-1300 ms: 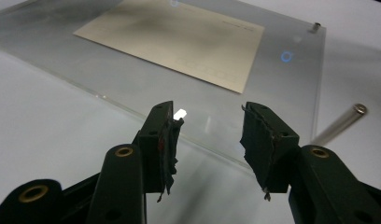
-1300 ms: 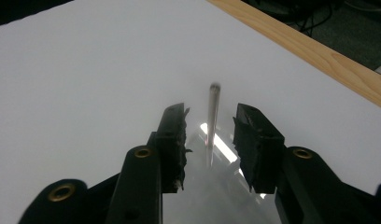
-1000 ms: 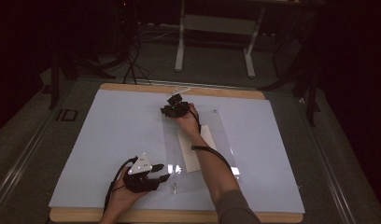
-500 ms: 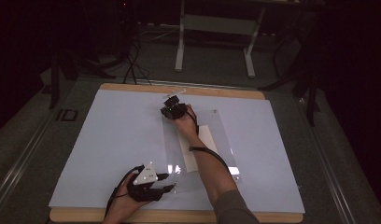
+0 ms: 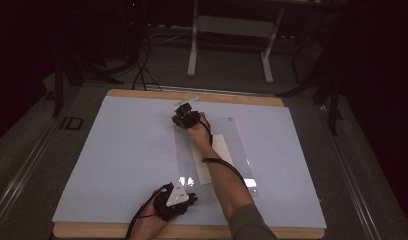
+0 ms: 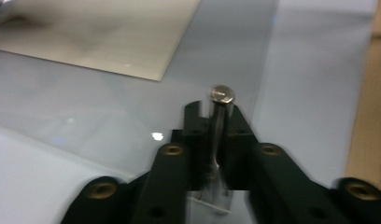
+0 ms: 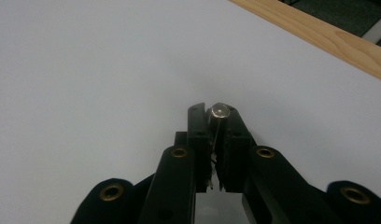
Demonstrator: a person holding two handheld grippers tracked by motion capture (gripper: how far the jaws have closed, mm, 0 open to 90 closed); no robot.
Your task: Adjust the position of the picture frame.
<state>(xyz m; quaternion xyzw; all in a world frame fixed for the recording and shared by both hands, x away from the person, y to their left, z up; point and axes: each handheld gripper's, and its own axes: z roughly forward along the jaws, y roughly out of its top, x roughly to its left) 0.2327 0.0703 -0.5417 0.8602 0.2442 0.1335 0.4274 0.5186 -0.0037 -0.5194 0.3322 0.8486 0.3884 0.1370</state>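
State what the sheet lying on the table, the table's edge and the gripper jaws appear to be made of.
Clear sheet: apparently glossy transparent plastic; the pale card inside shows through and lamp glare glints on it. Table edge: wood, going by the tan grain, matte. Left gripper and right gripper: jaws of matte black plastic, perhaps, with brass-coloured inserts; each grips a shiny metal-looking pin.

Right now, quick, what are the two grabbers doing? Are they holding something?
Left gripper: shut on a small metal pin, over the clear sheet.
Right gripper: shut on a small metal pin, above the white mat.
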